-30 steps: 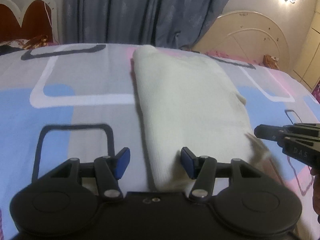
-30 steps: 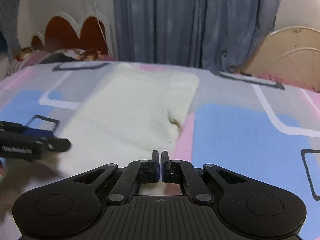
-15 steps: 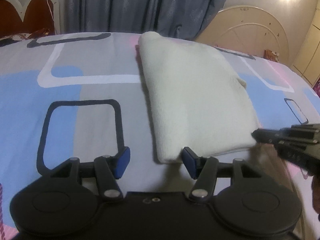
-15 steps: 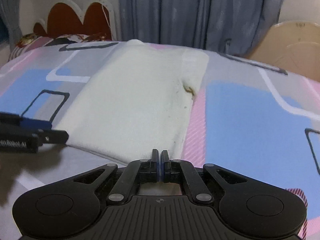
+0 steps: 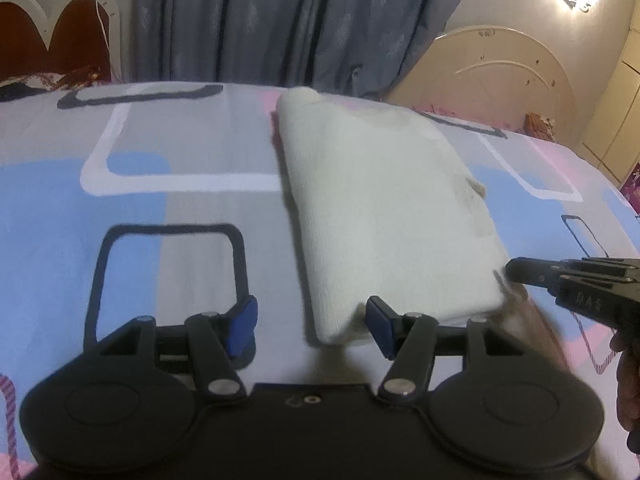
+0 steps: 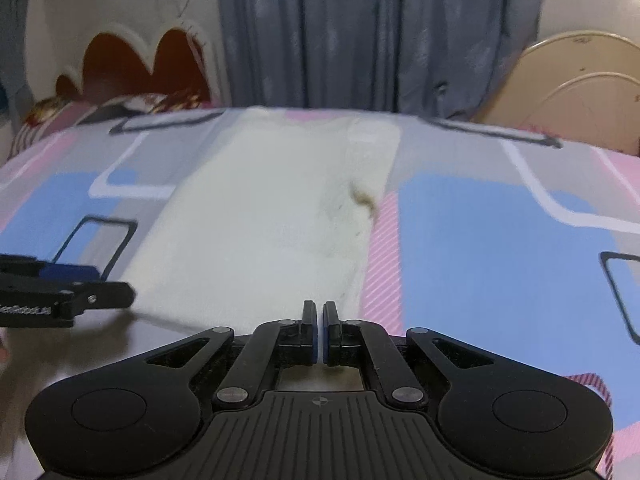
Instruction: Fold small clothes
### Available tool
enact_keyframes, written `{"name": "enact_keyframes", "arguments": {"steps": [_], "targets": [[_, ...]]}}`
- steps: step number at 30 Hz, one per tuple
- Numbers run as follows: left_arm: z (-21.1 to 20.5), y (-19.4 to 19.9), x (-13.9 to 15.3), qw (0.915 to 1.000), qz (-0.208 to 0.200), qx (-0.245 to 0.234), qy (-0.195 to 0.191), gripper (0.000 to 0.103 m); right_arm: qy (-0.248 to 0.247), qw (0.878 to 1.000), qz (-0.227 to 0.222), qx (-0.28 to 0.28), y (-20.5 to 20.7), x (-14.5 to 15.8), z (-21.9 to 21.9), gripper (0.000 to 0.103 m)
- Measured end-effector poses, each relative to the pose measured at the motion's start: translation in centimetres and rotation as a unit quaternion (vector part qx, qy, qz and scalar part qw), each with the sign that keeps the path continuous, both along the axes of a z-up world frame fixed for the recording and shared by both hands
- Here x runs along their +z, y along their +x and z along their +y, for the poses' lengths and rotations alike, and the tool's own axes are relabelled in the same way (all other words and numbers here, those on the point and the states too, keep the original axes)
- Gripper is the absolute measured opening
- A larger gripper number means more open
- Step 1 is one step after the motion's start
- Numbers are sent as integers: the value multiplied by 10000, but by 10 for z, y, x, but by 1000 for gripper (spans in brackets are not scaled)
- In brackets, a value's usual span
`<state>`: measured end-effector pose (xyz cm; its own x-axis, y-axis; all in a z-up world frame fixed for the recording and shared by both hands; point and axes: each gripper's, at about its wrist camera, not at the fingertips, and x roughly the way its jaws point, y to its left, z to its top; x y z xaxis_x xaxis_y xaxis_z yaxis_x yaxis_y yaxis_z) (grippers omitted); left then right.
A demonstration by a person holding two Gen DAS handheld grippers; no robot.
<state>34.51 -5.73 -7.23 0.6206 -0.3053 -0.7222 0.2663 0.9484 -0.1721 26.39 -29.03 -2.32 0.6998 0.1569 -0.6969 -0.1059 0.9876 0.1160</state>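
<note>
We are looking across a bed covered in a sheet of grey, blue and pink blocks, with a grey curtain hanging behind it and a cream headboard at the far right. A folded cream garment is lying flat on the bed, running away from us toward the curtain.

In the left wrist view, the left claw is sitting at the garment's near left corner. Its jaws are opening, and the corner is lying in the gap between them, close against the right pad, while the left pad is standing clear over bare sheet. The pads are not pressing the cloth. The right claw is reaching in from the right, its tip just beside the garment's near right corner.

In the right wrist view, the right claw is fully closed with nothing between its pads, poised just over the garment's near edge. The left claw is showing at the left, near the cloth's corner.

Compared with a second ago, the left claw's jaws are standing wider, and the garment's near hem is now lying flat on the sheet ahead of both claws, where before it was reaching right down under them.
</note>
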Motion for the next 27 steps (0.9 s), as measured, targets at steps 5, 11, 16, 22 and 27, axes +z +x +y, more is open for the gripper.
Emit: {"name": "enact_keyframes", "arguments": {"steps": [5, 11, 16, 22, 27], "targets": [[1, 8, 2, 10000, -73, 50, 8, 77, 23, 9998, -69, -169, 8, 4, -4, 0], [2, 26, 3, 9999, -100, 51, -70, 75, -6, 9996, -130, -235, 16, 1, -11, 10], [5, 46, 1, 9997, -26, 14, -255, 68, 81, 9990, -340, -274, 23, 2, -20, 53], [5, 71, -7, 9969, 175, -147, -752, 65, 678, 9965, -271, -404, 51, -3, -41, 53], [3, 95, -13, 9926, 375, -193, -1137, 66, 1676, 9843, 31, -551, 80, -14, -68, 53]]}}
